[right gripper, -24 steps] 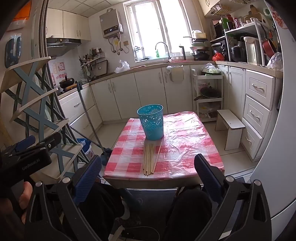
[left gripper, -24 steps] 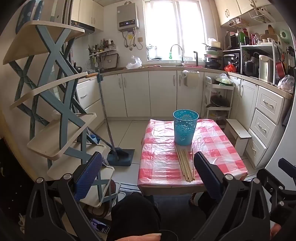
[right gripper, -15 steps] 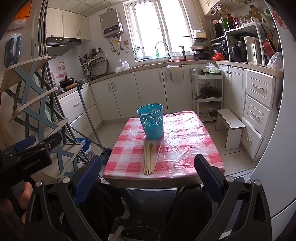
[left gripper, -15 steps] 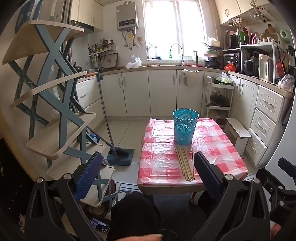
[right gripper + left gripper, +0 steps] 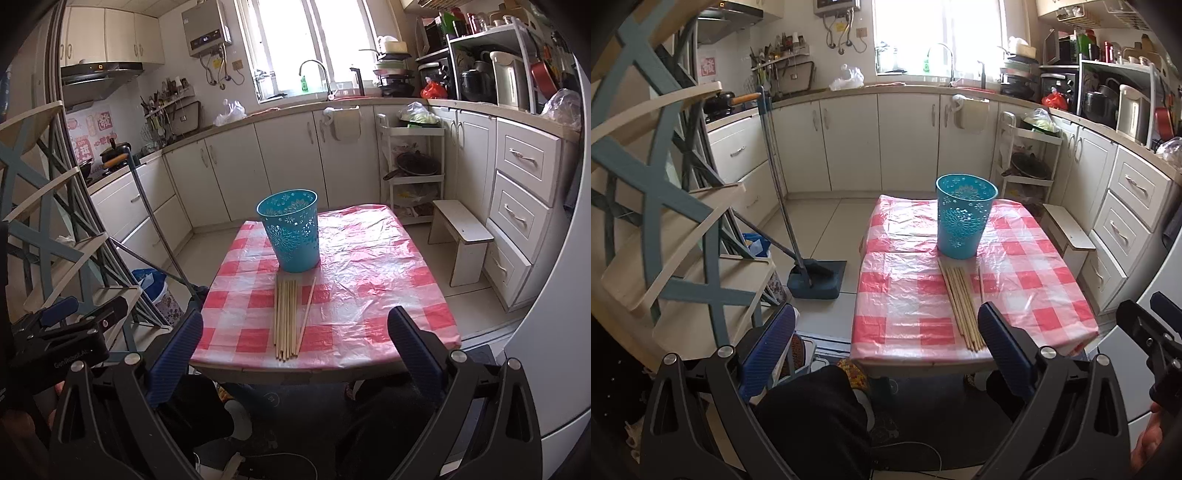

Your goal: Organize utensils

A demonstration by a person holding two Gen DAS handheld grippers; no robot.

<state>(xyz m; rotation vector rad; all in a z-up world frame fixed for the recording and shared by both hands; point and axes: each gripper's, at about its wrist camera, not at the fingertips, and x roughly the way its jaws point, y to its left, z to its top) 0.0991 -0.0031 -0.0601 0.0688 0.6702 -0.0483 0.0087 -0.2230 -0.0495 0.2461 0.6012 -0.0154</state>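
None of the chopsticks [image 5: 286, 319] is in the bin [image 5: 291, 230] yet, so the sorting looks to be at its very start: by my reading every stick has yet to be picked up and stood in the container. They lie flat on the table [image 5: 373, 273], on its checked red-and-white cloth under clear plastic, just in front of the bin and reaching to the near edge. Most are packed side by side in a neat parallel row; one lies a little apart on the right, slanted. They are pale, thin, straight wooden sticks, long next to the bin's height. The bin is teal, upright, with a pierced floral wall, and its inside cannot be seen from here. Both tools hang short of the table, angled down toward it. The left gripper [image 5: 886, 343] has its jaws spread wide with nothing between them, and the right gripper [image 5: 295, 343] is likewise wide apart and empty.
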